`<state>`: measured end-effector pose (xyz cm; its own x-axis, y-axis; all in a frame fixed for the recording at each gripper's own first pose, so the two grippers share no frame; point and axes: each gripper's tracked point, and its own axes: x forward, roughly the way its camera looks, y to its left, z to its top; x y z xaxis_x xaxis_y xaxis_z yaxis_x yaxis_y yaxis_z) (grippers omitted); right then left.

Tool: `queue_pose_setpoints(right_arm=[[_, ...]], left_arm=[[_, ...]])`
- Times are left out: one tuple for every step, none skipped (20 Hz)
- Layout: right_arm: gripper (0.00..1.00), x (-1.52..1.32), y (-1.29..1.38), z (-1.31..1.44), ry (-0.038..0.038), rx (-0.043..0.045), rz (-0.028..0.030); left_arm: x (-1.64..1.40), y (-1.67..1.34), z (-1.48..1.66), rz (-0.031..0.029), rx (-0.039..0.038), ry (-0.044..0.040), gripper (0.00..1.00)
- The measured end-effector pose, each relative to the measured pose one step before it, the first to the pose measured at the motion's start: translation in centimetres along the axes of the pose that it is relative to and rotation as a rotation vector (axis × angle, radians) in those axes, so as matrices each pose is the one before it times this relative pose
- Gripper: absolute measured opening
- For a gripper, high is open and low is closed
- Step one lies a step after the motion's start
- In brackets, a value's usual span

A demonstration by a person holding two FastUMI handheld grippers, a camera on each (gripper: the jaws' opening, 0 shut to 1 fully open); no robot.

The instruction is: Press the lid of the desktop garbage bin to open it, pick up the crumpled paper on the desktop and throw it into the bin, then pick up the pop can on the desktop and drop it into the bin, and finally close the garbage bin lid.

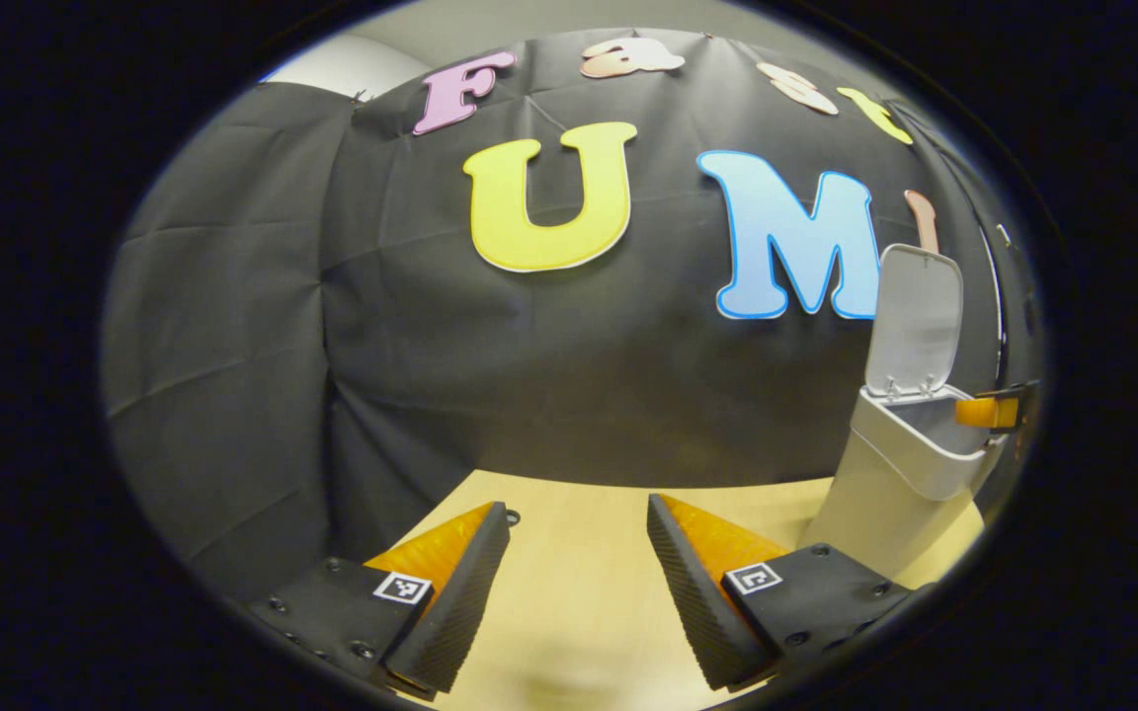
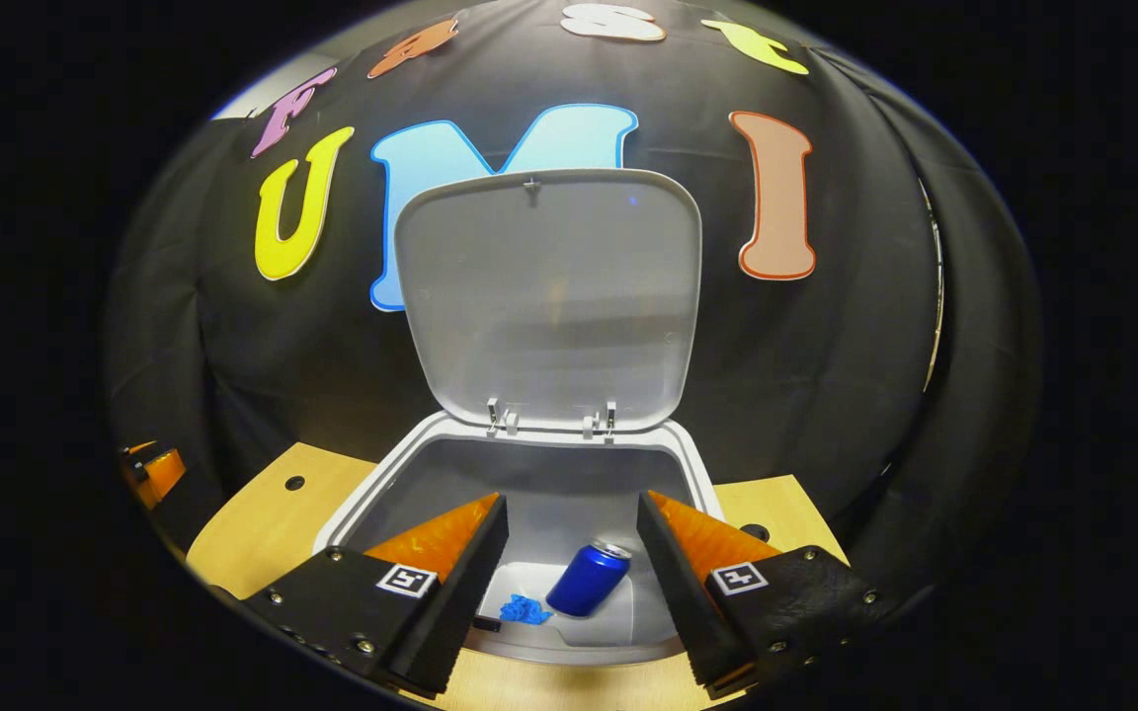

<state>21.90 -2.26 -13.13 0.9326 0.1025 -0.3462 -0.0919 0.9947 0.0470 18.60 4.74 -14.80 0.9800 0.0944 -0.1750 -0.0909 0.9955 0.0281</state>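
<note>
- The bin (image 2: 529, 464) was seen from above in the right gripper view, its lid (image 2: 549, 296) raised upright against the booth wall.
- The can (image 2: 588, 579) lay tilted on the bin floor, with the crumpled paper (image 2: 527, 610) just beside it.
- The right gripper (image 2: 569, 592) was held over the bin mouth, fingers spread and nothing gripped.
- The left gripper (image 1: 577, 592) was held above the table (image 1: 579, 513), likewise released and empty.
- In the left gripper view the bin (image 1: 900, 474) stood at the right, lid (image 1: 915, 321) up.
</note>
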Motion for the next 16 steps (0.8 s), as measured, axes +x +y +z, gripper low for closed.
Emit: queue_pose_setpoints(right_arm=[[0.86, -0.128, 0.008, 0.049, -0.00132, 0.00304, 0.00004], [0.86, -0.091, 0.039, 0.092, -0.00283, 0.00189, -0.00066], [0.86, -0.135, 0.005, 0.193, -0.00432, 0.00038, -0.00082], [0.86, -0.106, 0.081, 0.214, -0.00429, 0.00119, -0.00051], [0.86, -0.163, 0.103, 0.259, -0.00456, 0.00189, 0.00099], [0.86, -0.169, 0.098, 0.412, -0.00728, 0.00189, 0.00031], [0.85, -0.221, 0.066, 0.35, -0.00853, 0.00268, 0.00056], [0.86, -0.126, 0.15, 0.463, -0.0071, 0.00347, 0.00261], [0.85, -0.161, 0.083, 0.597, -0.00913, 0.00208, 0.0019], [0.85, -0.054, 0.04, 0.474, -0.00906, -0.00014, -0.0001], [0.85, -0.11, 0.014, 0.691, -0.01098, -0.0009, -0.00082], [0.85, -0.148, 0.03, 0.603, -0.01187, -0.00107, -0.00035], [0.85, -0.095, 0.021, 0.708, -0.01069, -0.00121, -0.0001], [0.85, -0.05, -0.018, 0.589, -0.0093, -0.00376, -0.00062], [0.86, -0.112, 0.021, 0.735, -0.0118, -0.00507, -0.00233], [0.85, -0.073, -0.073, 0.705, -0.01342, -0.00658, -0.002]], left_arm=[[-0.027, -0.092, 0.015, -0.00153, 0.00002, -0.00076, 0.93], [-0.004, -0.035, 0.091, -0.00165, -0.00015, -0.0012, 0.93], [-0.131, -0.008, -0.038, -0.00178, 0.00016, -0.00043, 0.93], [0.003, -0.005, 0.033, -0.00131, -0.00007, -0.00006, 0.93], [0.027, -0.064, -0.032, -0.0023, -0.00032, 0.00089, 0.93], [-0.035, -0.117, 0.032, -0.00264, -0.00038, 0.00077, 0.93], [-0.017, -0.06, -0.036, -0.00294, -0.00069, 0.00128, 0.93], [-0.001, -0.06, -0.09, -0.00365, -0.00053, 0.0003, 0.93], [0.002, -0.087, 0.105, -0.00365, 0.00018, -0.00025, 0.93], [0.069, -0.12, 0.044, -0.00334, 0.00079, 0.00013, 0.93], [0.0, -0.101, -0.02, -0.00344, -0.0003, 0.00006, 0.93], [0.0, -0.13, 0.06, -0.00447, -0.00139, -0.00018, 0.93], [0.073, -0.087, 0.024, -0.00556, -0.00141, -0.00094, 0.93], [0.059, -0.211, 0.067, -0.00358, 0.00057, -0.00028, 0.93], [0.009, -0.094, -0.001, -0.00465, 0.00061, -0.00006, 0.93], [0.02, -0.166, 0.07, -0.0058, 0.00097, -0.00035, 0.93]])
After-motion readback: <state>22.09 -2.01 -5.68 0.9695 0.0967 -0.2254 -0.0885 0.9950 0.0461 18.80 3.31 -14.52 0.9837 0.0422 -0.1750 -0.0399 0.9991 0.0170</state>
